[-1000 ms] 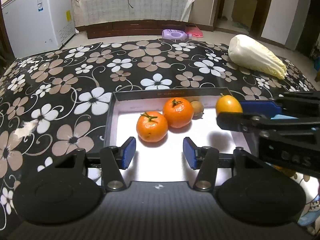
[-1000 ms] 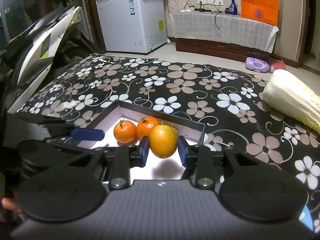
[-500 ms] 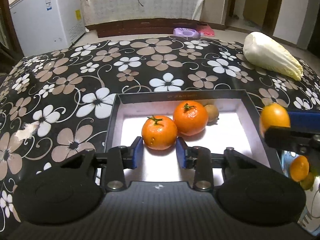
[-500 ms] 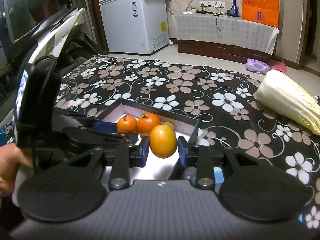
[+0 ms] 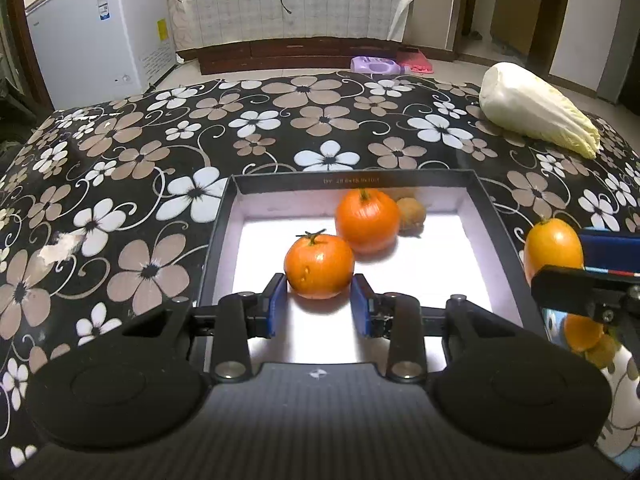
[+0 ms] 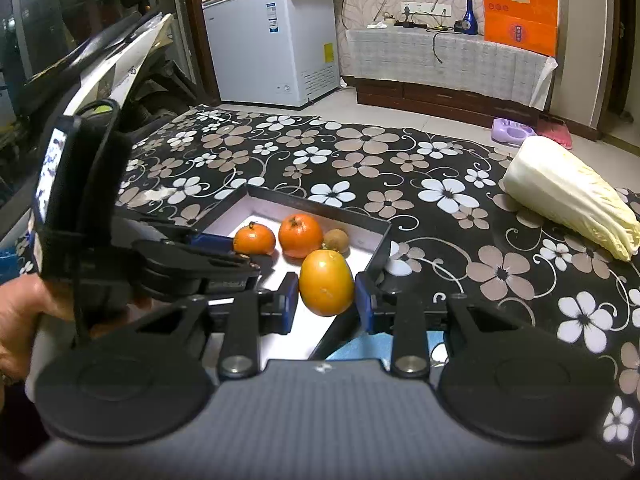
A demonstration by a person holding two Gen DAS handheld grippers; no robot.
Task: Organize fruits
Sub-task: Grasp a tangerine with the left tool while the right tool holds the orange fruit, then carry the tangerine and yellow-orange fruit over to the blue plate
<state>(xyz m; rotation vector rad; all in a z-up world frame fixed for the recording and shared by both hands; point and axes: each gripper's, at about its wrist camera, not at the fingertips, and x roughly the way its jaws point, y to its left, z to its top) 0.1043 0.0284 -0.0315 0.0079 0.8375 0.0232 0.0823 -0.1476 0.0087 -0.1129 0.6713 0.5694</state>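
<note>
A black-rimmed box [image 5: 224, 240] with a white floor sits on the flowered table. In it lie a near tangerine [image 5: 319, 266], a second tangerine [image 5: 366, 220] and a small brown kiwi [image 5: 412, 212]. My left gripper [image 5: 319, 306] is shut on the near tangerine inside the box. My right gripper [image 6: 326, 298] is shut on a yellow-orange fruit [image 6: 326, 282] and holds it over the box's right rim [image 6: 382, 248]. That fruit also shows in the left wrist view [image 5: 552, 252].
A napa cabbage [image 5: 536, 108] lies at the table's far right. More fruit [image 5: 584, 334] shows on a blue item right of the box. A white freezer [image 5: 100, 36] and a covered cabinet stand beyond the table.
My left gripper moved forward into the box and closed on the near tangerine. My right gripper drew back to the right with its fruit, from over the box to its right rim.
</note>
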